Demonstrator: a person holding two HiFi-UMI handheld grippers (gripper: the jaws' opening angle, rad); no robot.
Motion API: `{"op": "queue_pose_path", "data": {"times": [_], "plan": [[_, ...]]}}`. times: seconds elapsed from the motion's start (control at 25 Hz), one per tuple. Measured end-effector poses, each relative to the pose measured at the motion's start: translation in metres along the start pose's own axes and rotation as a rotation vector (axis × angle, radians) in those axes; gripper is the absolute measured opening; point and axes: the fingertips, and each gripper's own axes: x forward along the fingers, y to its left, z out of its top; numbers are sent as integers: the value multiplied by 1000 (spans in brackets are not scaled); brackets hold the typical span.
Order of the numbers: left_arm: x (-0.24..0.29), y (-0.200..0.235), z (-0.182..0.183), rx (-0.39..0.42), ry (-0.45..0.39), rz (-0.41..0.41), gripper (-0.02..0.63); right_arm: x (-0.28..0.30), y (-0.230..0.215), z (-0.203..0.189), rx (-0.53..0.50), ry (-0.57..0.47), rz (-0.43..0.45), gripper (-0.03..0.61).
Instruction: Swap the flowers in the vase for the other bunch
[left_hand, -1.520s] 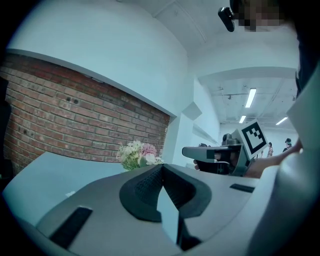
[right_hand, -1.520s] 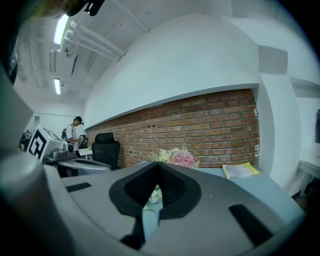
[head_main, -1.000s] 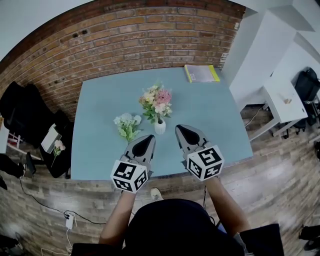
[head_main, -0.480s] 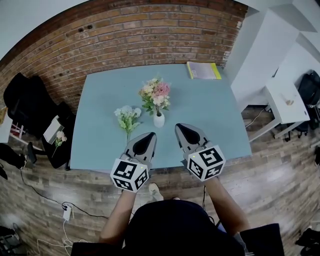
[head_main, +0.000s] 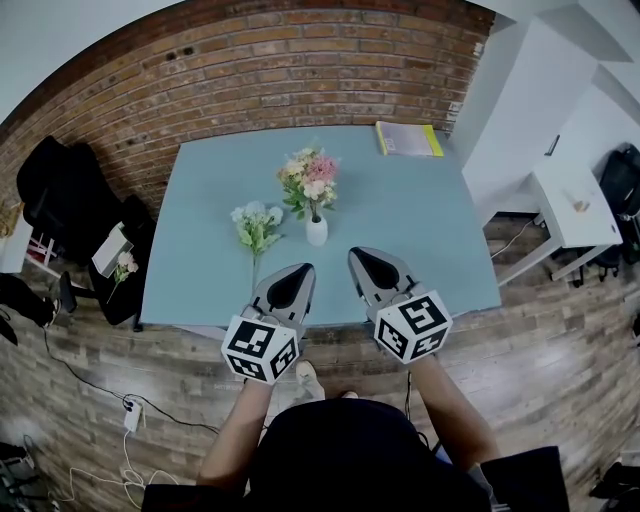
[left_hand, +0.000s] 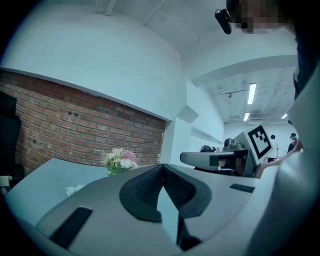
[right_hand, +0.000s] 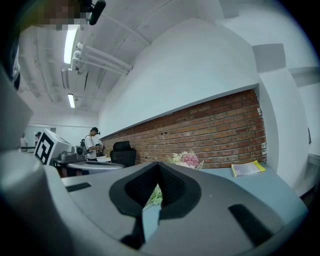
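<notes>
Blue tabletop (head_main: 420, 230) by brick wall (head_main: 250, 90), left claw (head_main: 303, 270) and right claw (head_main: 356, 254) level, pressed together, empty, vase (head_main: 316, 232) and loose bunch (head_main: 256, 225) beyond

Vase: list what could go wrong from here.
1. The small white vase carries a wide bouquet; pulling the stems with one tool alone could tip it.
2. The loose bunch lies just left of the vase, so the left tool might brush it.
3. The right tool, like the left, is shut; both must open first.
</notes>
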Motion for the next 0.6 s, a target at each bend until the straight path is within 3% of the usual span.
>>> {"op": "queue_pose_path", "data": {"times": [0.6], "plan": [[-15,-46,-1,24,-12,35,8,-46,7,0,-12,-13,36,12]]}}
